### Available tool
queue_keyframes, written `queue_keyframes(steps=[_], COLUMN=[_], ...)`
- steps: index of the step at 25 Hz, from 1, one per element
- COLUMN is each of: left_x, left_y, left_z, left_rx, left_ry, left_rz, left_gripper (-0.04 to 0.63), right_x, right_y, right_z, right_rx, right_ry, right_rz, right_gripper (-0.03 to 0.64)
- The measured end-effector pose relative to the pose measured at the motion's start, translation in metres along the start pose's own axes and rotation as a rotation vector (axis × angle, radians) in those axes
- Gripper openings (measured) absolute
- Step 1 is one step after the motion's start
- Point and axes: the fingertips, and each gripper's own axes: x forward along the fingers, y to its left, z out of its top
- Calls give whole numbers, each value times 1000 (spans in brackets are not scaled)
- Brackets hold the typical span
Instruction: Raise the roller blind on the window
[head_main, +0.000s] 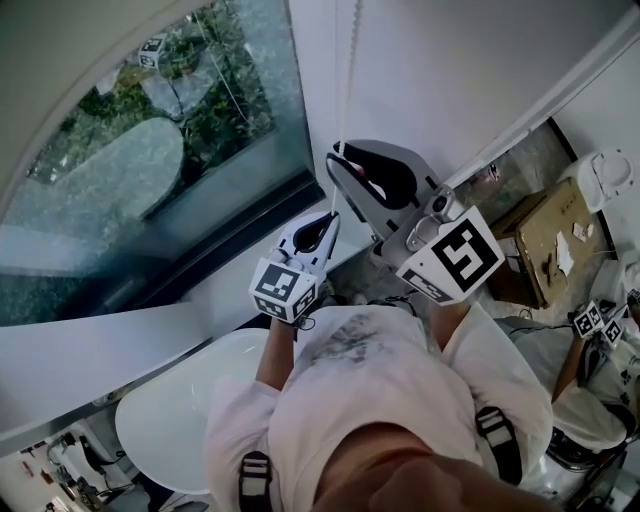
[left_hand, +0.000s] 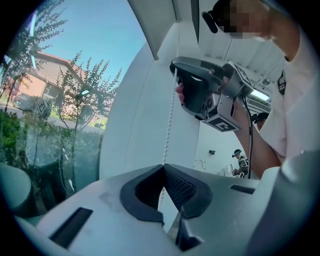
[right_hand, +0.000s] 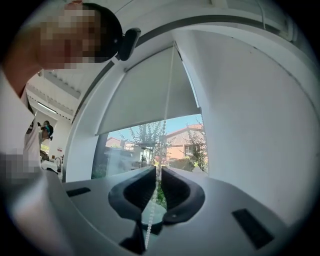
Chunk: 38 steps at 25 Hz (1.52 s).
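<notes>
Roller blind (right_hand: 145, 95): hem sits across the upper part of the window (right_hand: 150, 147) with the glass below it uncovered, so partly raised with the rest left to do; the wide-angle warp makes the exact fraction hard to judge. Right gripper (right_hand: 157, 172) is high on the bead chain (right_hand: 168, 85), jaws drawn in to a slit and pinching it. Left gripper (left_hand: 163, 167) is lower on the same chain, tips closed on it; judged mid hand-over-hand pull, more strokes needed.
</notes>
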Motion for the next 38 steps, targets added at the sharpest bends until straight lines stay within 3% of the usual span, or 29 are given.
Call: queue_keyframes(steps=[2, 9, 29, 38], left_x=[0, -3, 2, 7], left_y=[0, 0, 12, 13], left_z=[0, -3, -112, -141], left_rx=[3, -18, -105, -129], left_ry=[-1, -6, 148, 194], left_rz=[1, -5, 15, 16], left_gripper=[8, 8, 8, 8], right_x=[1, -4, -16, -25], right_y=[1, 5, 19, 21], right_z=[1, -1, -108, -134], right_rx=[32, 62, 74, 63], right_ry=[4, -31, 108, 136], right_rz=[10, -25, -21, -24], right_gripper=[66, 61, 61, 61])
